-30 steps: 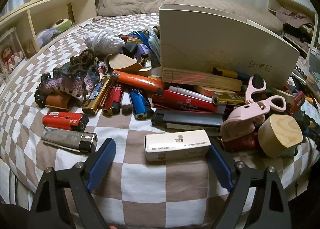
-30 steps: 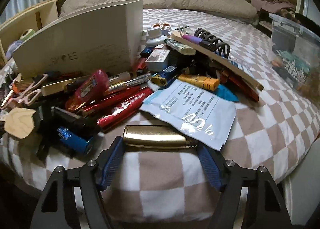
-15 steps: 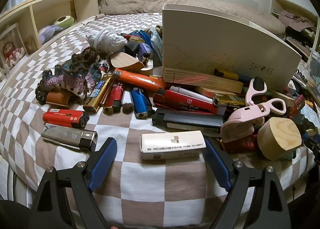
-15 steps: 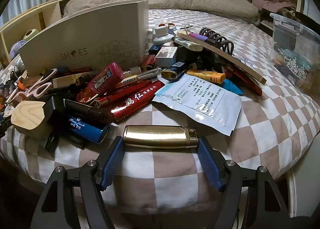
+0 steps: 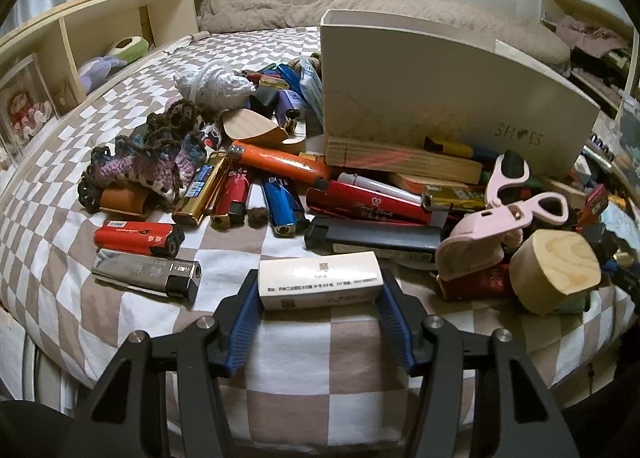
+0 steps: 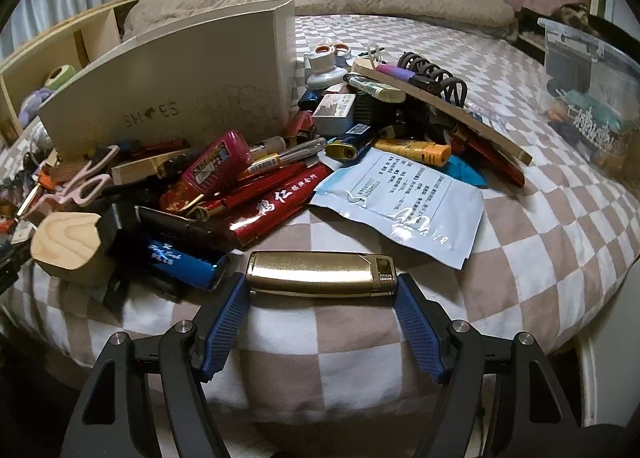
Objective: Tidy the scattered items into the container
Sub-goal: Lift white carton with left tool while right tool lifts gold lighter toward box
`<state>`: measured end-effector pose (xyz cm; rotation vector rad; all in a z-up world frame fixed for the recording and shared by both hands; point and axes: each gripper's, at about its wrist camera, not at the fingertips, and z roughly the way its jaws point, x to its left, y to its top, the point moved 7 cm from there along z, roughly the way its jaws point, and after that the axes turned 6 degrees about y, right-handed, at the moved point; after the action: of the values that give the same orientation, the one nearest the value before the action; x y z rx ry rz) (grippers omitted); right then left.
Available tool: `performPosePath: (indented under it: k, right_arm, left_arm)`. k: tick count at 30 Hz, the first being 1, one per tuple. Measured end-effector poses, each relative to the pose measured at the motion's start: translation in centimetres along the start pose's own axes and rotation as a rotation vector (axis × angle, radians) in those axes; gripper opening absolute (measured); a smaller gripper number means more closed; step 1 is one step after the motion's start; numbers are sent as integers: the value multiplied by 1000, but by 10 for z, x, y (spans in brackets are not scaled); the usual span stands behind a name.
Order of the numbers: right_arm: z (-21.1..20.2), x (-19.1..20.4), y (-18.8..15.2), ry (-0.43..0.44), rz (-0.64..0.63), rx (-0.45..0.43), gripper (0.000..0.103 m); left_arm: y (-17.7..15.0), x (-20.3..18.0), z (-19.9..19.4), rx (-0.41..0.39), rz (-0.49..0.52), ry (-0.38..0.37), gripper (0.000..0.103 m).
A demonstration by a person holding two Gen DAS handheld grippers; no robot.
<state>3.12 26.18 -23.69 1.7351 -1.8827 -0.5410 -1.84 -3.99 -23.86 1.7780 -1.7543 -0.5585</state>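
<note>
In the left wrist view a white rectangular box (image 5: 320,278) lies crosswise on the checked bedspread. My left gripper (image 5: 320,310) is closing on it, and its blue pads (image 5: 244,318) touch both ends. In the right wrist view my right gripper (image 6: 320,314) is shut on a gold lighter (image 6: 320,274), held end to end at the bed's near edge. The container, a white shoe box (image 5: 440,97) marked SHOES, stands upright behind the piles and shows in the right wrist view as the shoe box (image 6: 180,97).
Lighters, a red one (image 5: 136,238) and a silver one (image 5: 148,270), lie left of the white box. Pink scissors (image 5: 516,205) and a round wood block (image 5: 556,274) sit right. A printed sachet (image 6: 400,205), red packets (image 6: 272,205) and a clear bin (image 6: 592,97) show in the right wrist view.
My left gripper's jaws have drawn in from wide apart until the pads meet the ends of the white box. The right gripper keeps the gold lighter between its pads.
</note>
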Motion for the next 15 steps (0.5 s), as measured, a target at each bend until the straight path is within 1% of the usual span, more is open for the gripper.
performPosePath:
  k: [7, 11, 15]
  right_arm:
    - [-15, 7, 2, 50, 34, -28, 74]
    - [-26, 14, 8, 49, 8, -62, 74]
    - [-36, 17, 17, 60, 13, -93, 74]
  left_arm:
    - [10, 6, -13, -41, -36, -20, 57]
    - [19, 6, -25, -77, -44, -39, 57]
    - [29, 3, -36, -113, -36, -55, 57]
